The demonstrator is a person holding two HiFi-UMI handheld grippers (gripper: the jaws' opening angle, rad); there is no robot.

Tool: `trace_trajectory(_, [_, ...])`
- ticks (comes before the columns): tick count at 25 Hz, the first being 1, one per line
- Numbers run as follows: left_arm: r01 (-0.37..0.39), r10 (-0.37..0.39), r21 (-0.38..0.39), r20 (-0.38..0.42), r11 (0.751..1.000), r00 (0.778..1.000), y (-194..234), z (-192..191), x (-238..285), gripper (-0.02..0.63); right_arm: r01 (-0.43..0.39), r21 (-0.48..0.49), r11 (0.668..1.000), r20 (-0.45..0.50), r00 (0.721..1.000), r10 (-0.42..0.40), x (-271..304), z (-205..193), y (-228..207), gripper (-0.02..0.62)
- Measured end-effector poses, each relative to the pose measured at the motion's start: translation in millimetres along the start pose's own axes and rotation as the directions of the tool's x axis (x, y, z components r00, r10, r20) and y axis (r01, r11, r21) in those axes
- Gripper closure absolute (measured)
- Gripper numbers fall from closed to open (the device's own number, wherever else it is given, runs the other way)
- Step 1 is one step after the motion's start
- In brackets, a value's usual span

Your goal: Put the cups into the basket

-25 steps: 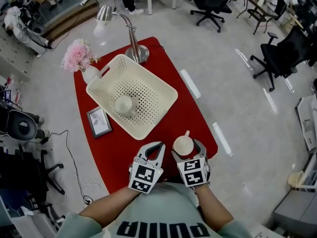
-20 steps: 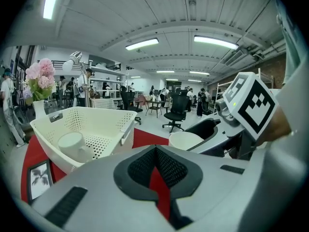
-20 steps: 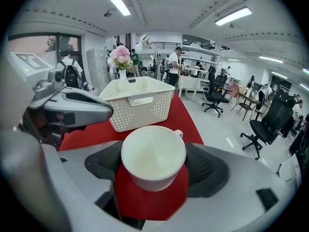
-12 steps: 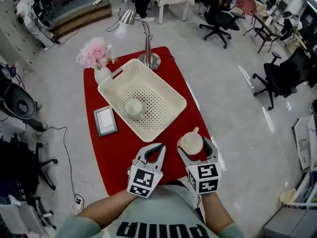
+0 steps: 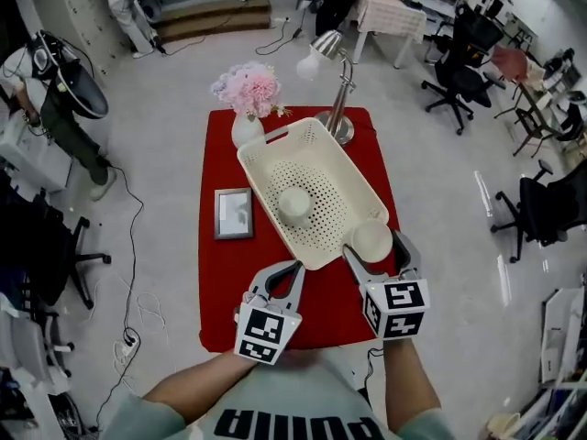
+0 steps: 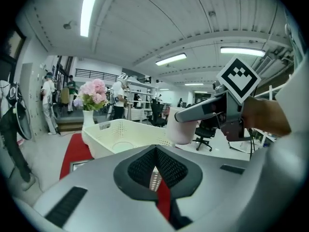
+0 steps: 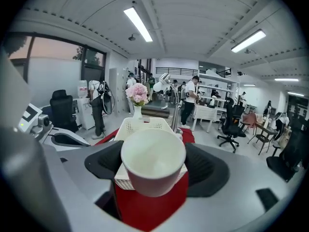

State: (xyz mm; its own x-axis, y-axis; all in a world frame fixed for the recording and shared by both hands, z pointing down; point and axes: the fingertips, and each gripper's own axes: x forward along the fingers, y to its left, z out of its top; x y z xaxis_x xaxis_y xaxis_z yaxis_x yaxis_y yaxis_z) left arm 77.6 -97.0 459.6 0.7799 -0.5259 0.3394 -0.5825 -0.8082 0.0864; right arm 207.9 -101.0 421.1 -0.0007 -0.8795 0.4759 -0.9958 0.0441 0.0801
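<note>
So the plain white cup [image 5: 371, 239] is clamped between the jaws of the right gripper [image 5: 376, 250], mouth facing the camera, sitting right over the near right corner of the cream perforated plastic basket [image 5: 266, 191]. A second white cup [image 5: 294, 204] is already inside, roughly mid-basket, upside down as far as I can tell.

The left gripper [image 5: 293, 269] is just in front of the basket's near corner, jaws pinched together at the tips with nothing between them.

The basket sits diagonally on a red table cloth [image 5: 220, 282]. Behind it are a white vase of pink flowers [image 5: 248, 94] and a silver desk lamp [image 5: 332, 58], both close to its far end. A small framed picture [image 5: 233, 214] lies flat just to its left. Black office chairs [image 5: 459, 81] stand well off to the right.

From the right gripper view, the held cup [image 7: 153, 161] fills the gap between the pads and hides most of the basket [image 7: 140, 125]; only the far wall pokes out above it. The left gripper view shows it side on: the cup [image 6: 179, 129] hangs at rim height by the basket's [image 6: 120, 129] right end, under the other gripper's marker cube [image 6: 238, 79].
</note>
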Motion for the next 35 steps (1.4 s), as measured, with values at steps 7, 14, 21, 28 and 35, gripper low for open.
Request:
trace_trajectory(7, [-0.128,0.128,-0.053,0.000,0.990,0.992,41,-1,-13,0.603,-0.067,-0.062,0.996,-0.047,0.997,0.064,53,12,10,0.213])
trace_trajectory(14, [-0.204,0.203,-0.082,-0.020,0.976,0.979,60,-7,-18,0.603,-0.119,-0.073,0.990,-0.142,0.984,0.108,104,11,3,0.213])
trace_trajectory(21, [-0.252,0.250,-0.093,-0.039,0.963,0.968,75,-10,-19,0.603,-0.152,-0.071,0.986,-0.228,0.965,0.133,145,-1,5,0.213])
trace_trajectory(28, [-0.276,0.270,-0.119,-0.068,0.954,0.961,90,-17,-13,0.603,-0.161,-0.056,0.985,-0.295,0.945,0.138,175,-15,4,0.213])
trace_trajectory(35, [-0.275,0.263,-0.137,-0.099,0.952,0.960,99,-26,-2,0.603,-0.149,-0.027,0.988,-0.364,0.923,0.129,208,-32,-4,0.213])
